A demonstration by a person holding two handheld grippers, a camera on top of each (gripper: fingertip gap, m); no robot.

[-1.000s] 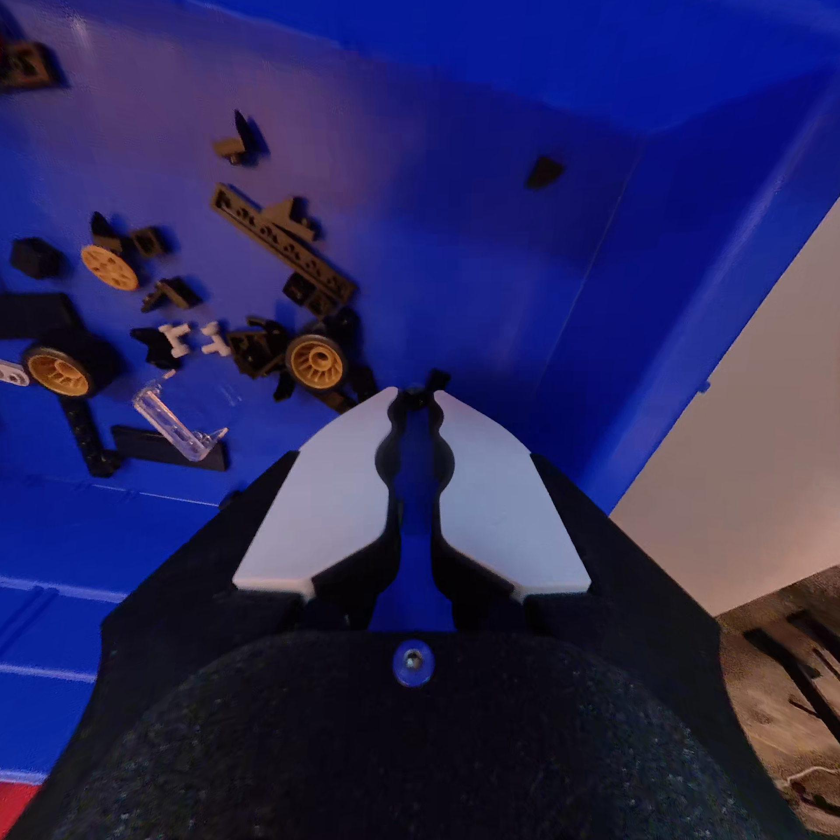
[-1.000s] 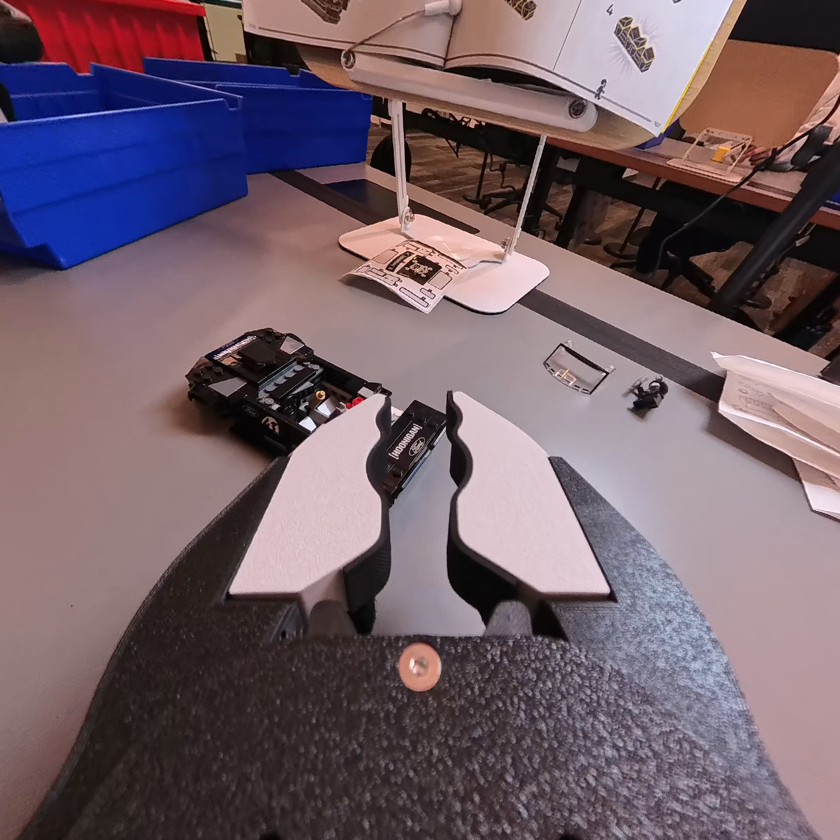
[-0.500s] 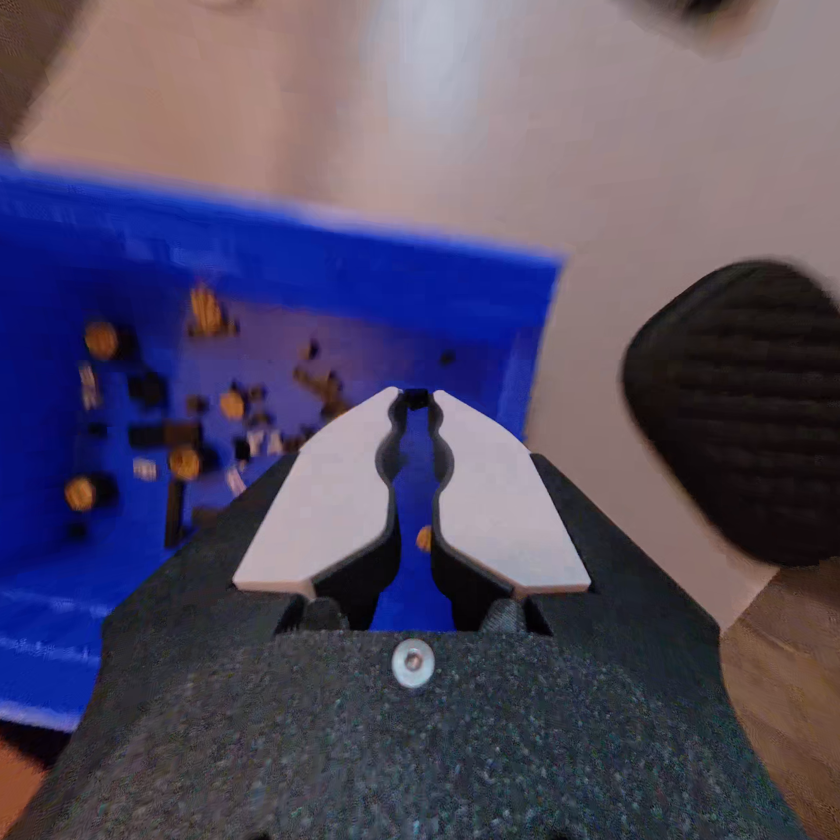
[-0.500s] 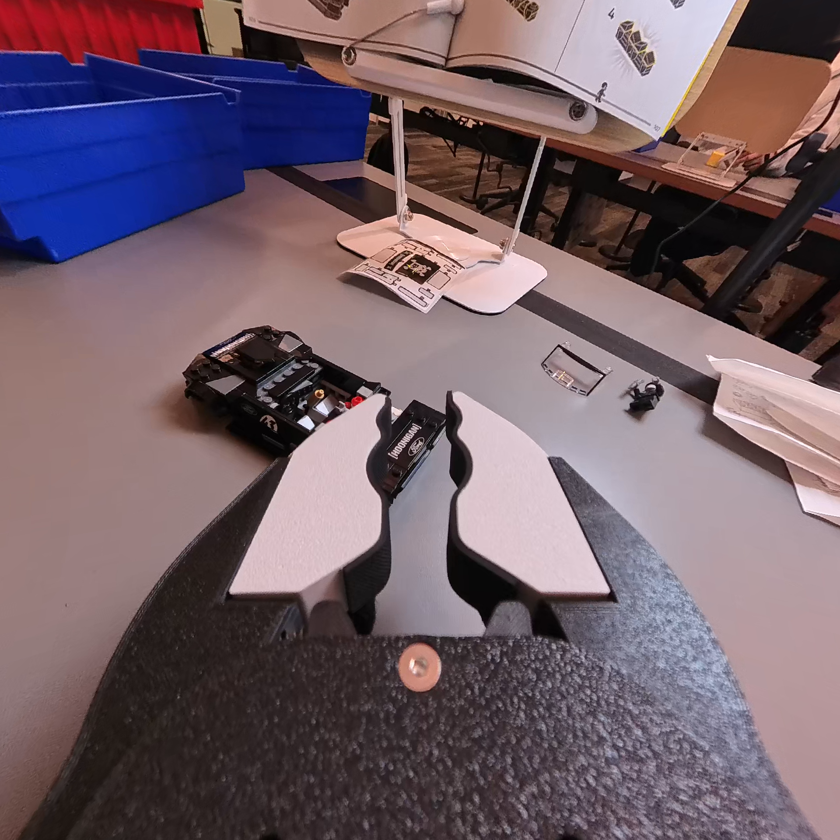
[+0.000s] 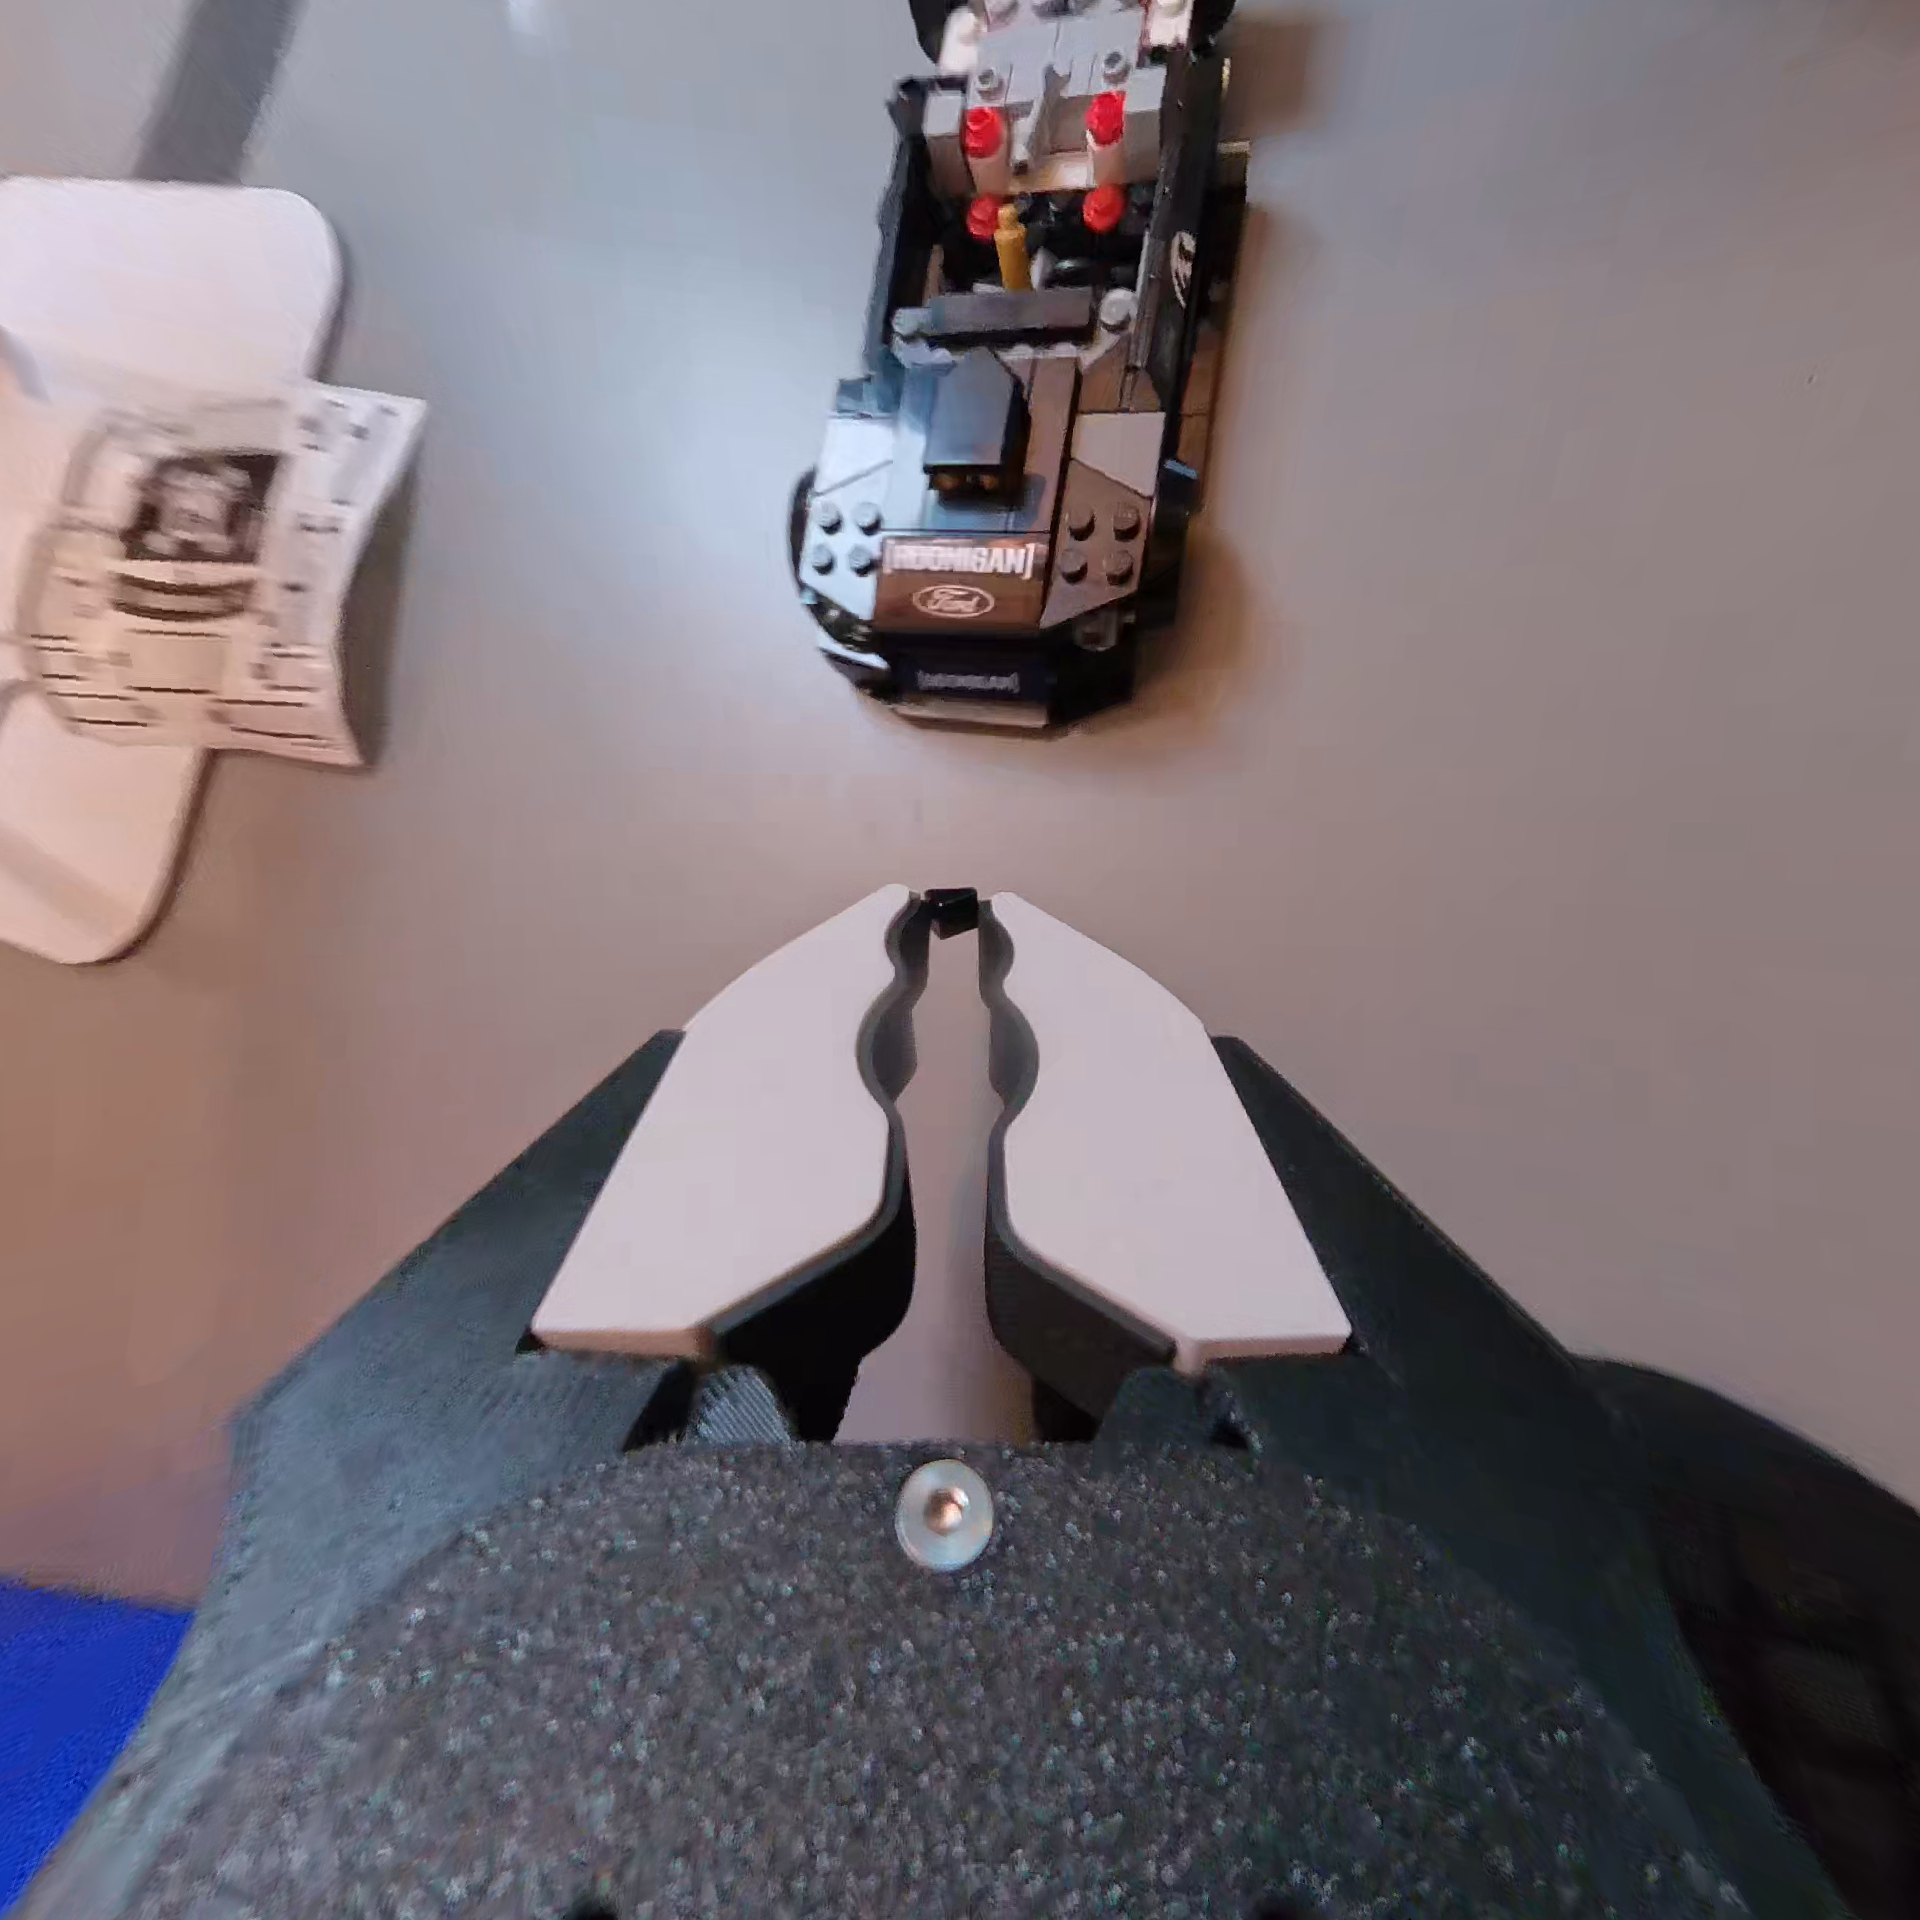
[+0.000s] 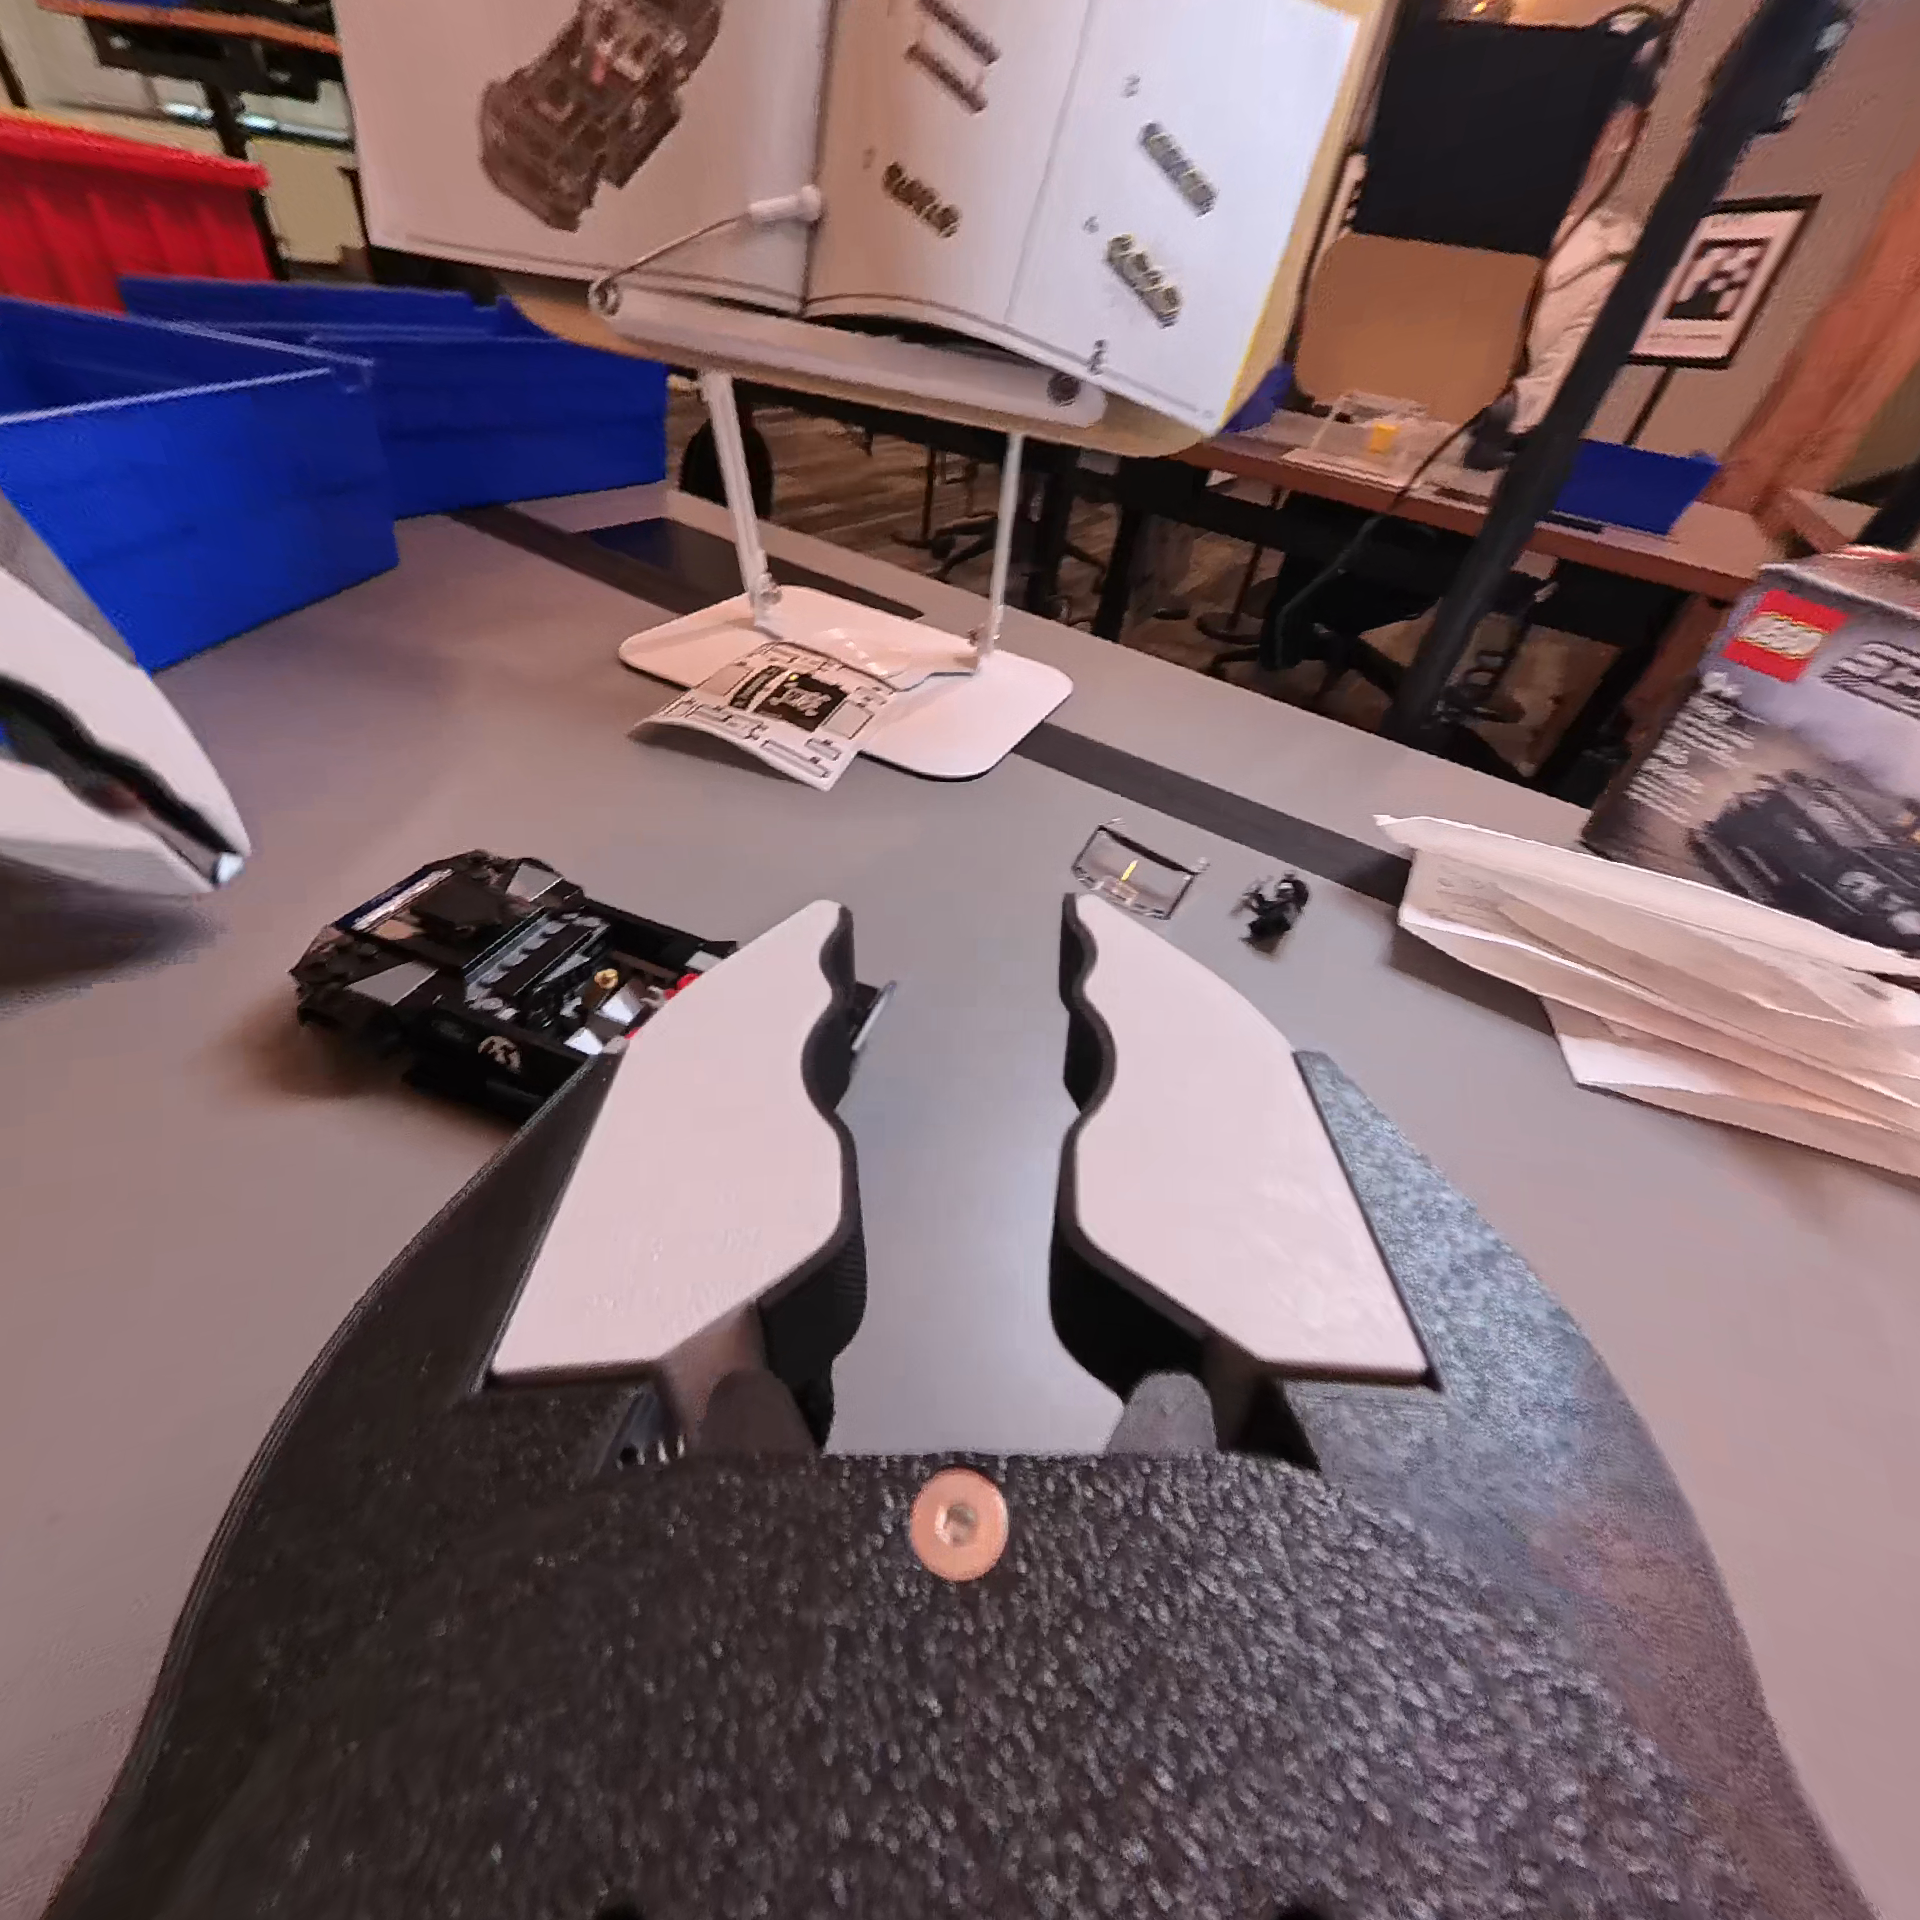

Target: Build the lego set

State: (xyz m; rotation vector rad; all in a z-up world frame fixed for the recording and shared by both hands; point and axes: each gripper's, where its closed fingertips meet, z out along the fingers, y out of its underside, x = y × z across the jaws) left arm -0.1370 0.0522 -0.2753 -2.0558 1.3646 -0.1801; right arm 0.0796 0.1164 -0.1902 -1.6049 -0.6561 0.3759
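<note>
Now our left gripper (image 5: 952, 906) pinches a small black piece (image 5: 951, 913), with the half-built car (image 5: 1013, 416) at 12 o'clock on the table (image 5: 1558, 727), while our right gripper (image 6: 956, 935) stands empty and apart, so wheels and windscreen (image 6: 1135, 883) remain, we judge.

Right hand-held gripper (image 6: 956, 914) agape; black lego car (image 6: 488, 982) left; table (image 6: 260, 1143) grey

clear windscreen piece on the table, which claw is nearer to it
Right. The right claw is open just short of the clear windscreen piece. The left claw, pinching a small black brick, is far to its left, beyond the car.
</note>
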